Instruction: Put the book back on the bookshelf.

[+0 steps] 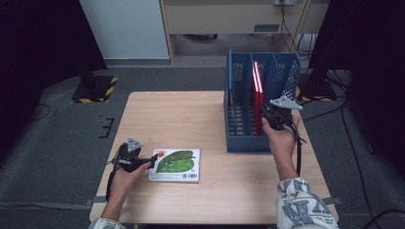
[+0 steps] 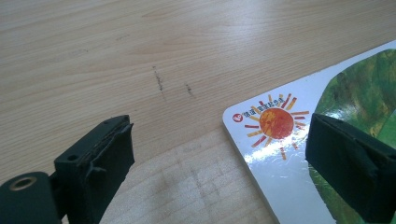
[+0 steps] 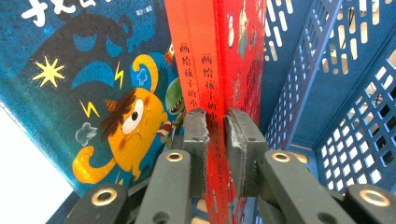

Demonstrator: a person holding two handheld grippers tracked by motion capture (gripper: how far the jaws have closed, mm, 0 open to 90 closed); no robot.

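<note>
From above you see the blue file rack on the table with a red book standing in its middle slot; your right gripper view adds what that angle hides — Chinese characters down the red spine and a blue monster-cover book just beside it. Your right hand-held gripper is clamped on that red spine. Your left hand-held gripper stands wide apart, gripping nothing — one jaw over the corner of the leaf-cover book lying flat near the table's front edge.
</note>
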